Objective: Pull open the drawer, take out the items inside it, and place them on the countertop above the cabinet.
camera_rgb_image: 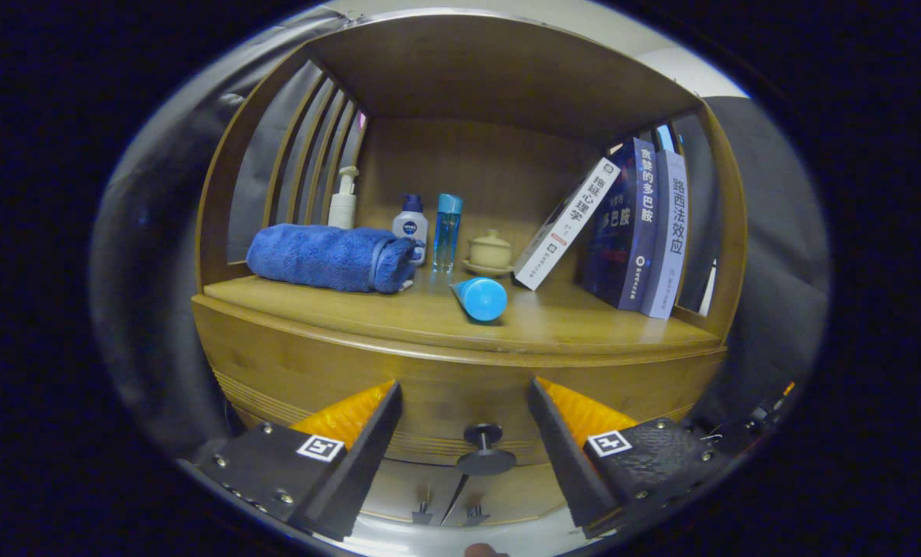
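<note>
A wooden cabinet (290,371) with a closed drawer (445,402) is seen, its dark round knob (485,449) lying between the two widely spread fingers of the gripper (464,394), by which nothing is held or touched. On the countertop (568,321) are counted three books (626,224), one rolled blue towel (329,257) and three bottles (447,230). One small lidded cup on a saucer (490,252) and one blue tube (480,298) lying on its side are also counted there.

Wooden cabinet (313,363) with slatted sides, dark cloth wall (158,271), dim light
</note>
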Tool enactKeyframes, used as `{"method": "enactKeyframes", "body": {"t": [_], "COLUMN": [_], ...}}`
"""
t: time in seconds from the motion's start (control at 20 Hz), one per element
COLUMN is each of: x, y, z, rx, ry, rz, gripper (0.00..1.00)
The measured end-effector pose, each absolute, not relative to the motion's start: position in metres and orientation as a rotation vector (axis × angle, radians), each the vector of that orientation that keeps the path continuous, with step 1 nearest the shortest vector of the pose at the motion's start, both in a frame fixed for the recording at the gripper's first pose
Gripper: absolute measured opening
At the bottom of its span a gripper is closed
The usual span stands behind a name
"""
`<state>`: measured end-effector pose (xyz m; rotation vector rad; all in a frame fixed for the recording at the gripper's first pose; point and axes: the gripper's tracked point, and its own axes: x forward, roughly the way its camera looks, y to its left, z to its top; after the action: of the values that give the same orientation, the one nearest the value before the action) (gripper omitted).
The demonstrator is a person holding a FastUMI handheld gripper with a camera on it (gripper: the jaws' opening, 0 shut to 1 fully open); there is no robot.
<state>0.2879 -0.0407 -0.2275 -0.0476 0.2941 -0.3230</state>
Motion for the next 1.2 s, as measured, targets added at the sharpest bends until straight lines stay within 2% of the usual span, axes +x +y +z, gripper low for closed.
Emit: {"method": "enactKeyframes", "body": {"t": [0.25,0.55,0.9,1.2], "x": [0.272,0.224,0.15,0.079], "y": [-0.041,-0.031,-0.021,-0.027], "z": [-0.202,-0.132,-0.052,-0.014], "rx": [-0.054,-0.055,-0.059,-0.043], "ry": [0.24,0.136,0.062,0.013], "rz": [-0.3,-0.25,-0.192,-0.199], "gripper": [0.98,0.98,0.98,0.98]}}
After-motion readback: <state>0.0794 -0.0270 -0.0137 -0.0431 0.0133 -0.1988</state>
